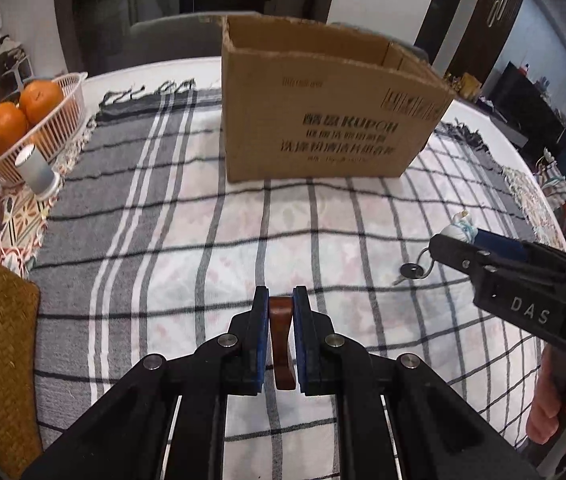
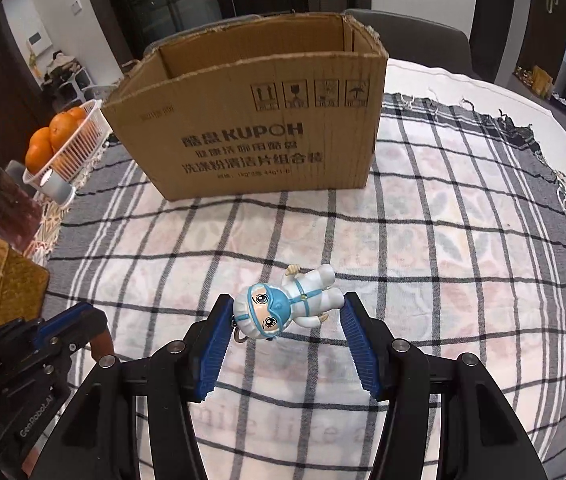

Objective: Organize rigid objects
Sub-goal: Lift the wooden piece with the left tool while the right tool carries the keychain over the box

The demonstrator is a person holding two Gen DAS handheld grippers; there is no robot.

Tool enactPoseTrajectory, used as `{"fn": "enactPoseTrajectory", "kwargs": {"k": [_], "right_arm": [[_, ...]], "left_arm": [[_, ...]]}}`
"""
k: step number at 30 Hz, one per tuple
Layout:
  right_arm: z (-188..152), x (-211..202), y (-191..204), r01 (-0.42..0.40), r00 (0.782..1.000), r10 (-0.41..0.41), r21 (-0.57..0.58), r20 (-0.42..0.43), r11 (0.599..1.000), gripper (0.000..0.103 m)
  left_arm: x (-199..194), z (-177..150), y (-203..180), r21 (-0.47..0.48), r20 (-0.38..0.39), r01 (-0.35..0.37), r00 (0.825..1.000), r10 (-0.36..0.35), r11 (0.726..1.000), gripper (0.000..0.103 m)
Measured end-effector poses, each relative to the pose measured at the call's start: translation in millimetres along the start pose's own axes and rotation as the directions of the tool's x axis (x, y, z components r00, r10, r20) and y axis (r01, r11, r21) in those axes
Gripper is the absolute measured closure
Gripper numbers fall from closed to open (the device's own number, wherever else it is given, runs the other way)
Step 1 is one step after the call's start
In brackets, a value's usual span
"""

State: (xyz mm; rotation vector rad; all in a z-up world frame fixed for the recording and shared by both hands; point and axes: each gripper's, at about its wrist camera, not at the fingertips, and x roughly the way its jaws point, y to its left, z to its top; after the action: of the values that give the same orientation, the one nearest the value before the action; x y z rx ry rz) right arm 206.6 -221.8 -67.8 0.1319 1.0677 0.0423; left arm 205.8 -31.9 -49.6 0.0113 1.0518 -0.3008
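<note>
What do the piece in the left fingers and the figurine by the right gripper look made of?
Brown piece: probably wood with a glossy varnish; reddish tone, soft highlights.
Figurine keychain: likely hard moulded plastic with a painted satin finish; smooth seams, crisp printed eyes. Its ring looks metal.

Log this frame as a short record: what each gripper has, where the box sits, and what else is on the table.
left gripper: shut on a reddish-brown wooden piece
right gripper: open, fingers either side of a white-and-blue suited figurine keychain, which lies on the cloth
container: open brown cardboard box, upright at the far side; its inside is not visible
surface: grey-and-white checked tablecloth
bystanders: white plastic basket of oranges, dark key on a ring
</note>
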Motion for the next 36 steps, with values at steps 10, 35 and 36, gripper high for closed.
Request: {"fn": "enactPoseTrajectory", "kwargs": {"k": [10,35,36], "right_arm": [[12,-17,4,-0.025,0.999,0.024,0.015,0.044,1.000,0.047],[59,-67,17,-0.042,0.982,0.043,-0.013,0.184,0.999,0.047],[62,-69,18,-0.043,0.981,0.045,-0.015,0.188,0.999,0.047]], "left_arm": [[-18,20,-2,0.008,0.060,0.019,0.998,-0.019,1.000,0.090],[-57,88,-9,0.034,0.200,0.073,0.977,-0.079,0.997,0.090],[-58,92,-9,0.036,0.206,0.073,0.975,-0.079,0.997,0.090]]}}
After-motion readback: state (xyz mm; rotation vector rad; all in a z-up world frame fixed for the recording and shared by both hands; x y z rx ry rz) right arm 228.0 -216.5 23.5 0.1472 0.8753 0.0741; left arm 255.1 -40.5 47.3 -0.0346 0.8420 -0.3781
